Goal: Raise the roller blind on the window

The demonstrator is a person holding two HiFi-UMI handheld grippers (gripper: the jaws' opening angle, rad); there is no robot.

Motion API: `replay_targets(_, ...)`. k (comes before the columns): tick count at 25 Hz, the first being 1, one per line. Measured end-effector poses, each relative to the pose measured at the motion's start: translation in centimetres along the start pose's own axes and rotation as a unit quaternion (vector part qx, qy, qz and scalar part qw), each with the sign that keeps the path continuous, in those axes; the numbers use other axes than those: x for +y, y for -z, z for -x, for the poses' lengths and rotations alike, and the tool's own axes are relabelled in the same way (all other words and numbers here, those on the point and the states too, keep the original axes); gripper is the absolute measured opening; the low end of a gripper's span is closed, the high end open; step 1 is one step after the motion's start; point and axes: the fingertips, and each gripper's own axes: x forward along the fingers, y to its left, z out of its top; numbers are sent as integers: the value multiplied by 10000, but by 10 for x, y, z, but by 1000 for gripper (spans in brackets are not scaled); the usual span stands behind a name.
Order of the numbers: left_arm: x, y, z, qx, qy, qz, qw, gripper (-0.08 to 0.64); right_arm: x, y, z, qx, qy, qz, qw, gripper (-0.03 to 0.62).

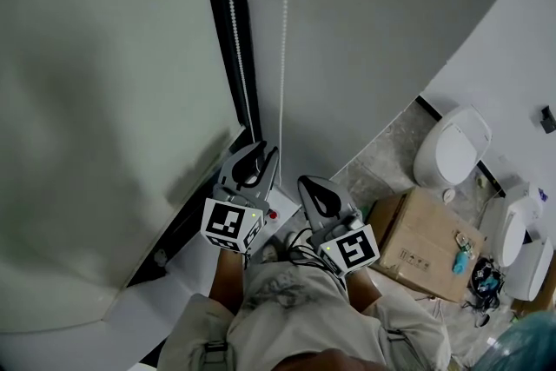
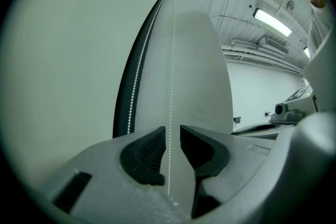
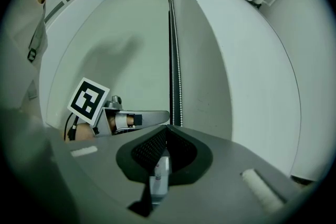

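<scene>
The person stands close to the window, and the roller blind point(image 1: 104, 100) hangs as a wide pale grey sheet that fills the head view from 9 to 12 o'clock, with a black frame strip point(image 1: 228, 56) along its right edge. The bead chain point(image 1: 284, 22) of the blind comes down in two thin strands, one in front of the black strip and one just right of it, in front of the grey wall point(image 1: 382, 30). The left gripper point(image 1: 265, 154) is held level at the foot of the strands, near the centre of the head view. In the left gripper view its jaws point(image 2: 172, 134) are spread apart, and the right strand of the chain point(image 2: 171, 86) runs straight down through the gap between the two black pads point(image 2: 149, 152) without being pinched. The right gripper point(image 1: 306, 182) is just beside the left one, toward 4 o'clock from it, and in its own view its jaws point(image 3: 167, 131) are pressed together with nothing visible between them; the chain point(image 3: 176, 76) there stays behind the tips, at 12 o'clock. On the floor at 4 o'clock lies a cardboard box point(image 1: 426, 243), and a white toilet point(image 1: 452, 148) stands at 3 o'clock.
</scene>
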Motion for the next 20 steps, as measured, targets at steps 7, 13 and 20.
replay_targets(7,0,-1,-17,-2,91,-18,10000,104,-6,0,-2,40,71,49,10000,11)
replay_targets(13,1,-4,-29,-60,152,-100,9998,110,-10,4,1,156,140,38,9998,11)
replay_targets(20,6,-7,-44,-49,141,-102,9998,110,-15,-1,1,8,188,39,9998,11)
